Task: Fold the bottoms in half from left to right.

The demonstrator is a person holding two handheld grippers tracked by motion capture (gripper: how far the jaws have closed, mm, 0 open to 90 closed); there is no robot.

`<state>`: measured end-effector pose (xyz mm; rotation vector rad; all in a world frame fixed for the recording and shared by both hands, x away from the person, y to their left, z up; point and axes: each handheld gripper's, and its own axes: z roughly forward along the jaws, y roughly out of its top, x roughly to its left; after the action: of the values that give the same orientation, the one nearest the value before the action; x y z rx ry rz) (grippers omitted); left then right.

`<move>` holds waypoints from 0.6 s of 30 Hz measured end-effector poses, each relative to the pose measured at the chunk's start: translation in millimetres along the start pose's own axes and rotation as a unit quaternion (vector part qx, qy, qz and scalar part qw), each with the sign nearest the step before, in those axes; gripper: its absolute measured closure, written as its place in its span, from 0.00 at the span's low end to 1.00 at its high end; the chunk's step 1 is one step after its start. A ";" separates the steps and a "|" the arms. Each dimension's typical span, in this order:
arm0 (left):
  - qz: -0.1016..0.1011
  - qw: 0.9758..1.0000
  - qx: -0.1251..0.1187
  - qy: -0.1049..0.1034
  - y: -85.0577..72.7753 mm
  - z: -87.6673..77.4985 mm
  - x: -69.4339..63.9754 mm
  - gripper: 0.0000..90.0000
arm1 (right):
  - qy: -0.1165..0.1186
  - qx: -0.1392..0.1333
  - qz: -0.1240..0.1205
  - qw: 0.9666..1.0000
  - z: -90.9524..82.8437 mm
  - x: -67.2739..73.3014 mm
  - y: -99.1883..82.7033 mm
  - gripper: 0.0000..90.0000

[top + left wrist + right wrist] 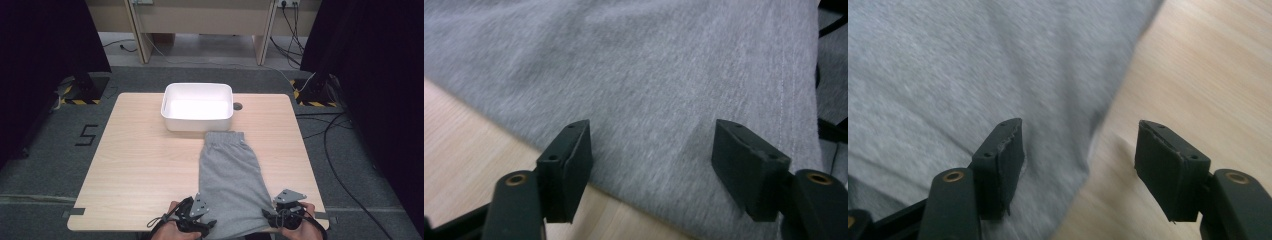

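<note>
High view: both claws at near hem of grey shorts (231,185). Left gripper (651,170) jaws apart over cloth; right gripper (1080,165) jaws apart, straddling the cloth's edge.

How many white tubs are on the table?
1. The white tub sits at the far middle of the wooden table, just beyond the waistband end of the grey shorts. Its inside looks bare.

The desk (135,160) lies bare left of the grey shorts (230,180), with a narrower strip on their right; the white tub (197,106) blocks the far middle, just beyond the waistband.
</note>
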<state>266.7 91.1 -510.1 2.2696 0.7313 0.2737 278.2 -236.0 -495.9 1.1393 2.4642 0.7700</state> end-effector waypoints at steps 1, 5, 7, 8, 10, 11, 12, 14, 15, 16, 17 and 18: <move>0.000 1.000 0.003 0.003 -1.1 -1.5 0.6 0.36 | 0.003 0.003 0.001 1.000 -2.1 0.0 -1.8 0.41; -0.018 1.000 0.008 -0.005 -3.9 -4.8 7.3 0.35 | 0.017 0.013 -0.013 1.000 -7.1 2.4 -0.3 0.40; -0.017 1.000 0.008 0.000 0.6 -5.1 10.5 0.36 | 0.017 -0.002 -0.012 1.000 -10.1 0.6 6.3 0.40; -0.018 1.000 0.005 0.003 3.5 -5.5 12.4 0.36 | 0.013 -0.015 -0.007 1.000 -12.2 -1.5 10.8 0.40; -0.024 1.000 -0.009 0.006 11.4 -6.6 18.5 0.37 | 0.006 -0.040 0.007 0.999 -15.0 -5.7 20.7 0.40; -0.028 0.999 -0.015 0.008 14.3 -6.4 21.4 0.37 | 0.006 -0.053 0.010 0.999 -13.9 -8.1 27.1 0.40; -0.034 0.999 -0.023 0.012 18.2 -5.5 26.3 0.37 | 0.008 -0.056 0.013 0.998 -12.2 -9.4 30.8 0.40; -0.041 0.998 -0.037 0.023 25.2 0.1 38.5 0.37 | 0.008 -0.051 0.011 0.999 -3.8 -11.2 39.7 0.40; -0.046 0.998 -0.043 0.025 27.9 3.7 44.3 0.37 | 0.008 -0.049 0.006 0.999 0.8 -11.5 43.8 0.41; -0.051 0.997 -0.045 0.024 30.9 7.7 50.0 0.38 | 0.007 -0.048 0.004 0.999 4.8 -11.5 47.8 0.41; -0.054 0.997 -0.046 0.021 32.6 9.5 52.5 0.38 | 0.007 -0.050 0.004 0.999 9.1 -11.8 52.4 0.41; -0.061 0.997 -0.051 0.012 34.9 11.3 54.6 0.37 | 0.010 -0.052 0.006 0.999 10.8 -12.2 55.3 0.41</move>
<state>330.5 96.0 -494.8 2.1183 0.8466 0.2748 324.4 -212.1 -471.1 1.1137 2.4040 0.9060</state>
